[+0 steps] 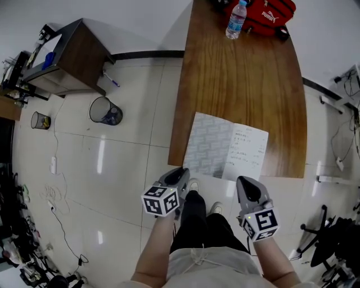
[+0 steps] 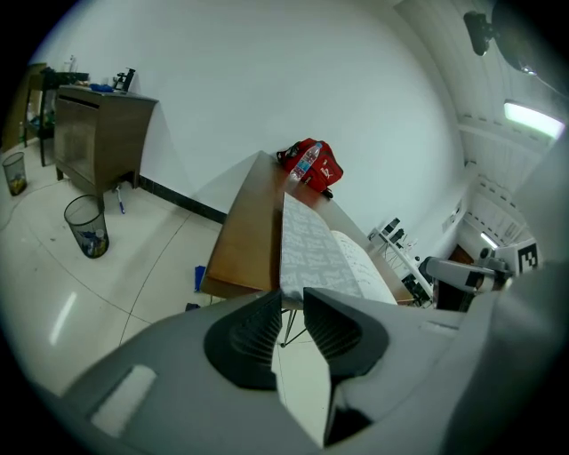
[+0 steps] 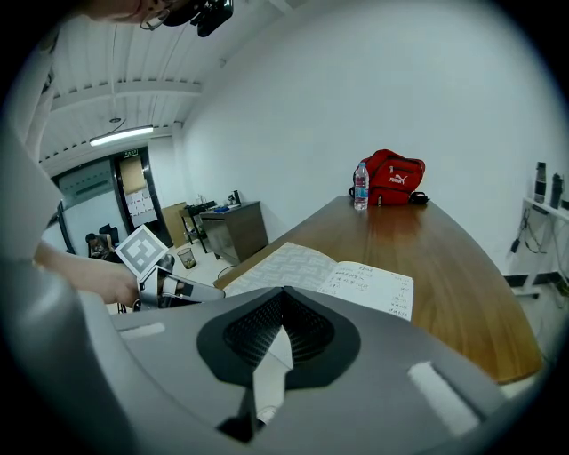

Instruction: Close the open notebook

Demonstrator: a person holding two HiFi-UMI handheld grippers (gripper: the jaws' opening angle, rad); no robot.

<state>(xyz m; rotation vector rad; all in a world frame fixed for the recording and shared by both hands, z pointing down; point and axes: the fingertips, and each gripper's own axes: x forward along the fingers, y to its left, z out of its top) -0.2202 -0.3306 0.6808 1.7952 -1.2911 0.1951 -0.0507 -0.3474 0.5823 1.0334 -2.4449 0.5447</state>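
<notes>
The open notebook lies on the wooden table at its near edge, a grey patterned sheet on the left and a handwritten page on the right. It also shows as notebook and notebook in the two gripper views. My left gripper hovers just off the table edge at the notebook's near left corner. Its jaws stand open with a narrow gap, and nothing is between them. My right gripper hangs just short of the near right corner, fingertips shut together and empty.
A water bottle and a red bag stand at the table's far end. On the floor to the left are a mesh waste bin and a dark cabinet. My legs and shoes are below the table edge.
</notes>
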